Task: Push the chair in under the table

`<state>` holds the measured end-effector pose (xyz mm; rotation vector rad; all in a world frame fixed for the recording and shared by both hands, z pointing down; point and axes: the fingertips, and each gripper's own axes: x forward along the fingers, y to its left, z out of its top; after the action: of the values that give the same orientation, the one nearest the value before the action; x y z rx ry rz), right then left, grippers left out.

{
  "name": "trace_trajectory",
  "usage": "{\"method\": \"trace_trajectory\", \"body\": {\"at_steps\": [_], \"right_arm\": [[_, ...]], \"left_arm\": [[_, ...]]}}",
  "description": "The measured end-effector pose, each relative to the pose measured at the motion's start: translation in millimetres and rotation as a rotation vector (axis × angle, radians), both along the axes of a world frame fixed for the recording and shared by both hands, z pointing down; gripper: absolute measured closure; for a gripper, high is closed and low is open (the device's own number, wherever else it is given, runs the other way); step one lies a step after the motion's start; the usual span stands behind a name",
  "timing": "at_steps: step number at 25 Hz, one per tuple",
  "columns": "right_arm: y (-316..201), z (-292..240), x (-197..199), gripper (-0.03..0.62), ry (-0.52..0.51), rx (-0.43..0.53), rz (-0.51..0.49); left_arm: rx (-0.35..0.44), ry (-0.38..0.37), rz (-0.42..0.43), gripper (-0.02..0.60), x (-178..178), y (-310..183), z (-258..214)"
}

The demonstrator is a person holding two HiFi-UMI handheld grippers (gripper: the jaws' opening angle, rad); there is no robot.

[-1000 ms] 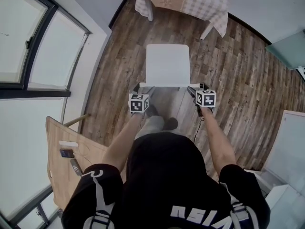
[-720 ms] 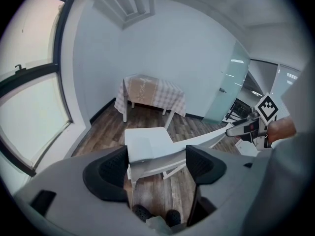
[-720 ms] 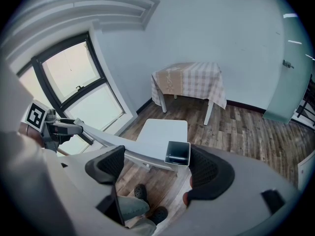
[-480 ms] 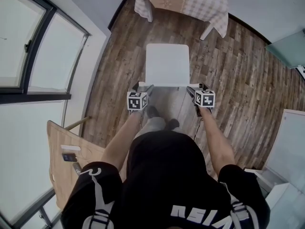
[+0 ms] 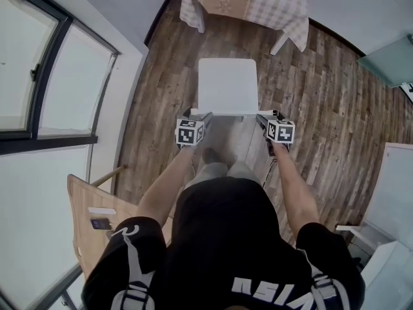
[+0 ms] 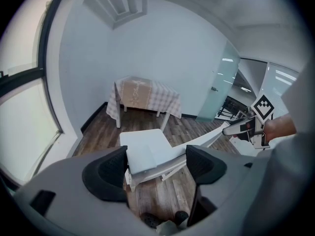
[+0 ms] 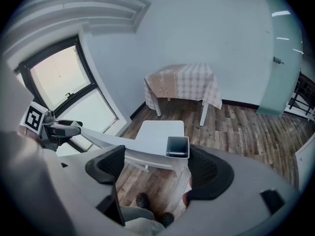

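A white chair [image 5: 227, 86] stands on the wood floor, its seat facing the table with a checked cloth [image 5: 258, 2], a gap of floor between them. My left gripper [image 5: 197, 117] is at the left end of the chair's top back rail [image 5: 226, 113], my right gripper [image 5: 264, 119] at the right end. In the left gripper view the left gripper [image 6: 155, 166] is open, the rail's end [image 6: 147, 167] between its pads. In the right gripper view the right gripper [image 7: 155, 163] is open too, with the rail's hollow end [image 7: 177, 147] near its right pad.
Tall windows [image 5: 51, 76] line the left wall. A wooden desk top [image 5: 87, 202] with small items lies at the lower left. A glass door [image 5: 387, 63] and white furniture [image 5: 393, 192] are on the right. The person's feet [image 5: 211, 155] are just behind the chair.
Both grippers have edged slightly forward at the chair's back rail. The person's feet have shifted. The chair's distance from the table looks nearly the same.
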<state>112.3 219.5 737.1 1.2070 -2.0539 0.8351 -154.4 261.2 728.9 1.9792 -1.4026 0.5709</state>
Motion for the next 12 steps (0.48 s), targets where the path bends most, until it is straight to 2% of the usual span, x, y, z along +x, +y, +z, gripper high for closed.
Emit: {"method": "trace_trajectory", "body": {"at_steps": [4, 12], "right_arm": [[-6.7, -1.2, -4.2, 0.181, 0.011, 0.022, 0.038], [-31.1, -1.2, -5.7, 0.184, 0.032, 0.021, 0.063]], "left_arm": [[0.000, -0.013, 0.073, 0.206, -4.1, -14.7, -0.9], [0.007, -0.065, 0.131, 0.206, -5.6, -46.5, -3.0]]}}
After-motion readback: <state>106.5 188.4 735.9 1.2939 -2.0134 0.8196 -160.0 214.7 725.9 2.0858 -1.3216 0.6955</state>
